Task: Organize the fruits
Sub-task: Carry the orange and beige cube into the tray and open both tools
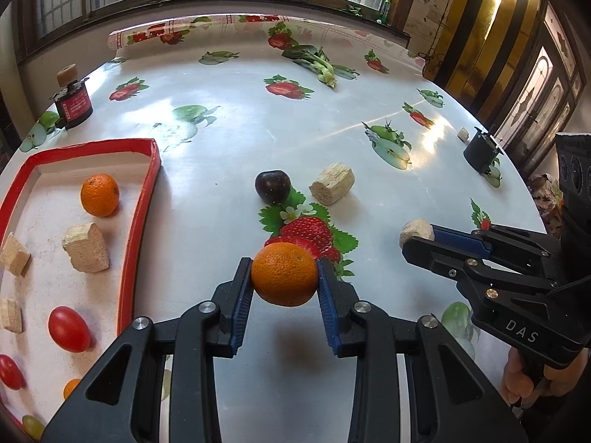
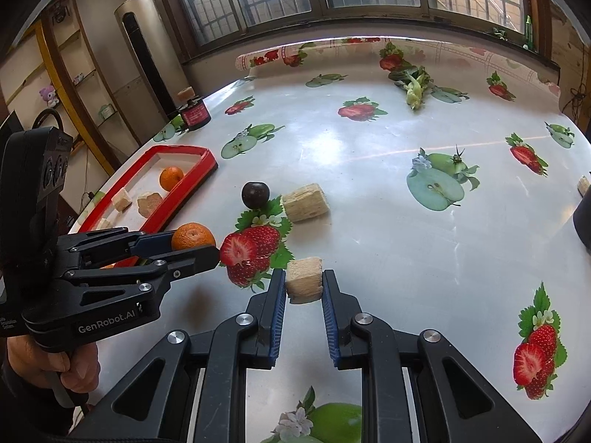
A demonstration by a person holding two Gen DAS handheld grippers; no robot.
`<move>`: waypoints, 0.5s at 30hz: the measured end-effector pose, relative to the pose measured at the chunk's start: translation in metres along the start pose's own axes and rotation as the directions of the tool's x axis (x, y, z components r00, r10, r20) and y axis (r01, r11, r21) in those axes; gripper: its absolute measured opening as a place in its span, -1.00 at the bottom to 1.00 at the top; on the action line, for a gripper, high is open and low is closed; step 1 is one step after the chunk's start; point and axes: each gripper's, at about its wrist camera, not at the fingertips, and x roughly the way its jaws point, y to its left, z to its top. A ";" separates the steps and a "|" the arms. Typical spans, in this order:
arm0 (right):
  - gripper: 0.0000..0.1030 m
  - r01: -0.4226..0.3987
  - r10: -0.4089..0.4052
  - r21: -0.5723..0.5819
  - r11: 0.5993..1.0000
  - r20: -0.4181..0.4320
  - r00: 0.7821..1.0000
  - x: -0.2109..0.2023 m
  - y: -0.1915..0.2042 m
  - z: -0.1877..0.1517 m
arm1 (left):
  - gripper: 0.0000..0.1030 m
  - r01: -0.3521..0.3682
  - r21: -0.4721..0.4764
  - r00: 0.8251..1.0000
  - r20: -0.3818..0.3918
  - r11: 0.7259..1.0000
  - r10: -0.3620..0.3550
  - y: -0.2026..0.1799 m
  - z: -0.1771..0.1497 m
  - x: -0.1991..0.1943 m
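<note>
An orange mandarin (image 1: 284,275) is pinched between the blue pads of my left gripper (image 1: 284,264), which is shut on it just above the table, with a shadow beneath. In the right wrist view the same mandarin (image 2: 192,236) shows in that gripper (image 2: 195,249). My right gripper (image 2: 303,276) is shut on a pale fibrous chunk (image 2: 304,285), also seen at its tips (image 1: 415,229) from the left wrist. A red-rimmed tray (image 1: 142,217) at the left holds another mandarin (image 1: 99,195), pale chunks and red tomatoes (image 1: 69,328). A dark plum (image 1: 272,186) and a larger chunk (image 1: 331,184) lie on the table ahead.
The round table wears a fruit-print cloth (image 1: 236,118). Leafy greens (image 1: 317,62) lie at the far side. A red-and-black canister (image 1: 74,105) stands far left, a black pot (image 1: 480,153) at the right edge. A person's hand (image 2: 74,365) holds the left gripper's handle.
</note>
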 end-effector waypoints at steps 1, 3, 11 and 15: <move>-0.61 -0.003 0.003 -0.004 1.000 0.000 1.000 0.001 0.003 0.001 | -0.40 -0.003 -0.005 1.000 0.002 1.000 0.003 0.002 -0.001 -0.002; -0.61 -0.009 0.009 -0.011 1.000 0.000 1.000 0.001 0.008 0.002 | -0.40 -0.010 -0.010 1.000 0.009 1.000 0.010 0.007 -0.003 -0.007; -0.62 -0.038 0.038 -0.047 0.998 0.001 0.999 0.008 0.032 0.011 | -0.40 -0.038 -0.035 0.999 0.029 0.999 0.039 0.026 -0.009 -0.024; -0.62 -0.057 0.057 -0.067 0.996 0.003 0.998 0.011 0.046 0.016 | -0.39 -0.051 -0.048 0.998 0.037 0.998 0.053 0.035 -0.011 -0.031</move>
